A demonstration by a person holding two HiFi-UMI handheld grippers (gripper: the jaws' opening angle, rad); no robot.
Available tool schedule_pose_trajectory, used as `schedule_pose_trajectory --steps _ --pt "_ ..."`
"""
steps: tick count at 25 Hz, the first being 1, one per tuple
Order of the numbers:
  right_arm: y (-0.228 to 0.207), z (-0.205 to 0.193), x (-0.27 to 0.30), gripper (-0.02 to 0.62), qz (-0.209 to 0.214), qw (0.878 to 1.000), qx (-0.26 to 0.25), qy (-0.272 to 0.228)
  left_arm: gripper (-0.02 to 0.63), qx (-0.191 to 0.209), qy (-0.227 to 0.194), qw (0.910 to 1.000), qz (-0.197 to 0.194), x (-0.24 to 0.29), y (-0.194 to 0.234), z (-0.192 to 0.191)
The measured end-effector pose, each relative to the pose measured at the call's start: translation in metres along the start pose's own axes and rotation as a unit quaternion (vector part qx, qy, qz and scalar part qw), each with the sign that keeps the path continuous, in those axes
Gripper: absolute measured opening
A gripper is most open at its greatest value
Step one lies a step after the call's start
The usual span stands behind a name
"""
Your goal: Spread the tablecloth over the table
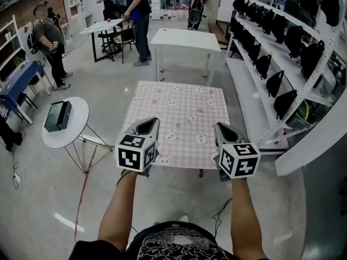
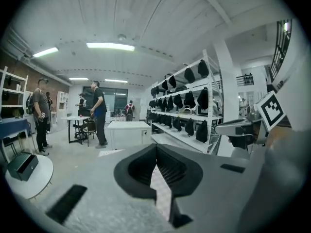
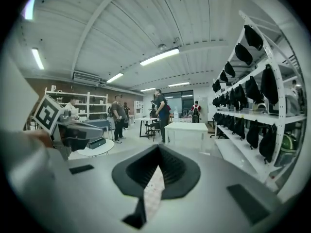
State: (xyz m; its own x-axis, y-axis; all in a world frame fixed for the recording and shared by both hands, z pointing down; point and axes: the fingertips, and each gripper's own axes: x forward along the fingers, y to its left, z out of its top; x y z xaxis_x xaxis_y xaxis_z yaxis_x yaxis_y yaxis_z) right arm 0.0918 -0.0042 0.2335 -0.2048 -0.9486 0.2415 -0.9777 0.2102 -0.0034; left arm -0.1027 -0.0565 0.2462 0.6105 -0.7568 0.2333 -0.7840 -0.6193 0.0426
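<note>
A pink checked tablecloth (image 1: 179, 112) with small bear prints lies flat over the square table, its near hem hanging over the front edge. My left gripper (image 1: 147, 122) hovers over the cloth's near-left part with its jaws shut and nothing between them. Over the near-right part my right gripper (image 1: 224, 128) is likewise shut and empty. In the left gripper view the left gripper (image 2: 156, 147) shows closed tips, and a strip of the tablecloth (image 2: 162, 191) shows through the slot behind them. The right gripper view shows the right gripper (image 3: 158, 147) closed the same way, with the tablecloth (image 3: 154, 186) showing below.
A round white side table (image 1: 76, 129) with a dark green case (image 1: 58, 115) stands to the left, a red cord on the floor beside it. A white table (image 1: 187, 39) stands beyond. Shelving (image 1: 282, 64) with black bags lines the right. Several people (image 1: 138, 15) stand at the back.
</note>
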Motion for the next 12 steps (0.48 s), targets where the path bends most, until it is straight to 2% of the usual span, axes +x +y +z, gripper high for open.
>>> schedule_pose_trajectory --steps 12 --pt "-0.0076 -0.0063 -0.005 0.005 -0.003 1.0 -0.028 0.005 0.002 0.006 -0.001 0.9999 0.011 -0.0035 -0.0024 0.0002"
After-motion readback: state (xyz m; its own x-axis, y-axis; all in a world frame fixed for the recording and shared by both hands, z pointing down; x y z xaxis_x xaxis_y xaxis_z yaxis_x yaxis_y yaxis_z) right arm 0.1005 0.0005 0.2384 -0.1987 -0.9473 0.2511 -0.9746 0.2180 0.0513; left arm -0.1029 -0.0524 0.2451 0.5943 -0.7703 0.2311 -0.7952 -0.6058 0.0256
